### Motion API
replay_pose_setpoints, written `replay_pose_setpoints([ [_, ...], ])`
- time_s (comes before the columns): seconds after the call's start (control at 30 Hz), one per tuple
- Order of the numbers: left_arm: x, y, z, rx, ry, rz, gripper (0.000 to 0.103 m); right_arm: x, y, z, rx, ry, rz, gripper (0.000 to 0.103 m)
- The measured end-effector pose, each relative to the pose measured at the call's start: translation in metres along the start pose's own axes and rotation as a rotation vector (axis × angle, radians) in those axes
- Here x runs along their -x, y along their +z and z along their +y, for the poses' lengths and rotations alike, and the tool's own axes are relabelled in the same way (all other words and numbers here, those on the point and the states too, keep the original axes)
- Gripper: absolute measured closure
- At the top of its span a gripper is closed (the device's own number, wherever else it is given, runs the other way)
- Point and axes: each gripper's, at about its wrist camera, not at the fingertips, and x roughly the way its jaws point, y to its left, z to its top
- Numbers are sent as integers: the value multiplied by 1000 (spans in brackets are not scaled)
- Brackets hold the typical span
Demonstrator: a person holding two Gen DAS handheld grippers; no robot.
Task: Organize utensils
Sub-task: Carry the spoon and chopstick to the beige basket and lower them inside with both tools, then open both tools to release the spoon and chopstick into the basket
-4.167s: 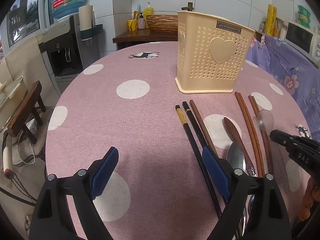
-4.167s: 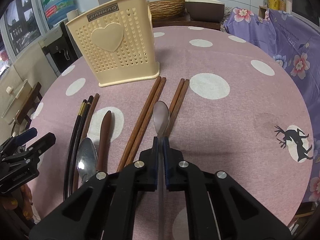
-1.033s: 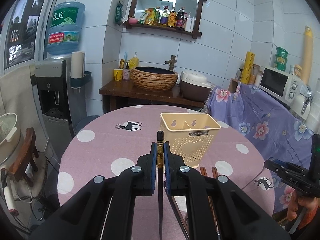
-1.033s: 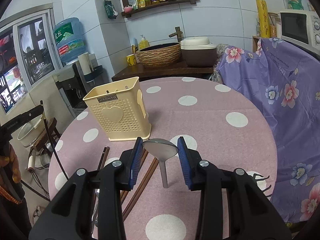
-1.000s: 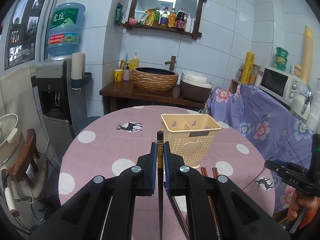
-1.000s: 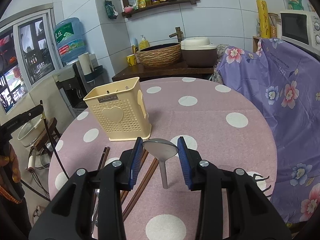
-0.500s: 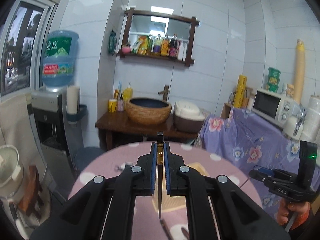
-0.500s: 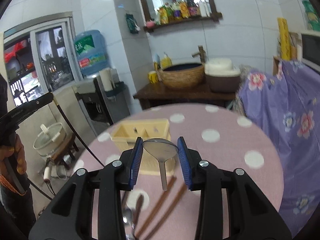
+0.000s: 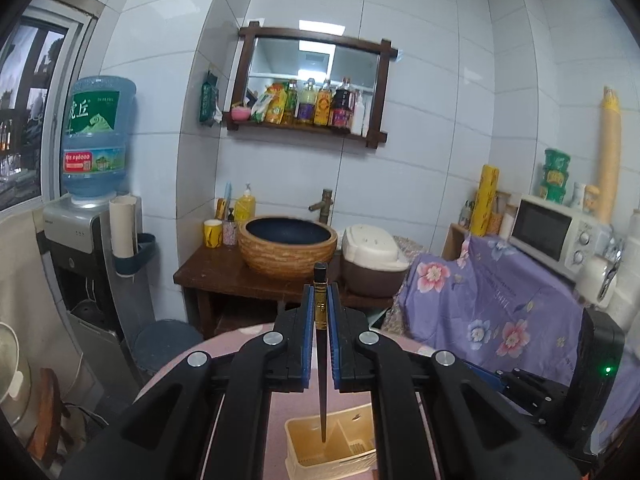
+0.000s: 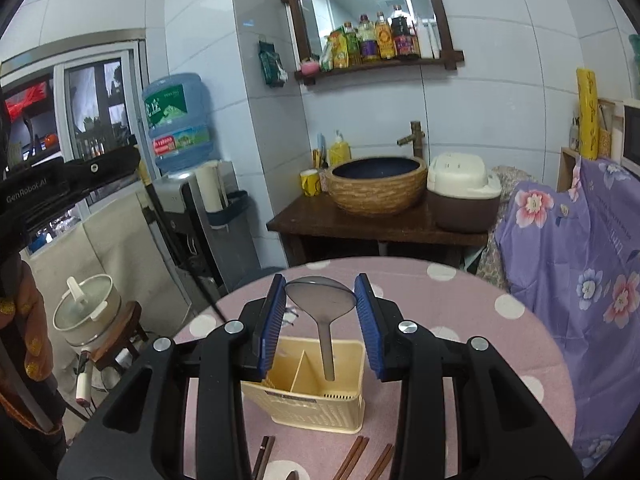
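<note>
White tiled wall w/ a mirror shelf is behind the pink dotted table (image 10: 520,344). Left gripper (image 9: 320,312) is closed tight on a black chopstick (image 9: 321,344), its tip hanging over the cream holder (image 9: 332,448). Right gripper (image 10: 320,316) is partly open, pads pressing the bowl of a spoon (image 10: 322,304), handle down over the holder's right compartment. Brown chopsticks (image 10: 354,458) lie on the table in front of the holder.
</note>
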Motion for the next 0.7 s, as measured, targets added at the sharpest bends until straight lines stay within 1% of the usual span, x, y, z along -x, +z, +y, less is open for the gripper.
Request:
replay_pose_setpoints([
  [0.23,-39,-53,17,58,-6,131,95,-34,-35,-4,-2,-8,74,67],
  [0.3,-48,-67,19,55,9,160,95,-41,-42,-5,-4,-5,92,67],
  [0.43,-61,-84,25,74,6,210,96,-52,-52,-5,-6,-14,116,67],
  [0.5,-65,-90,25,66,10,225,100,-57,-57,-8,-15,-18,130,67],
  [0.7,-74,-101,25,63,20,254,100,-65,-66,-12,-35,-28,133,67],
])
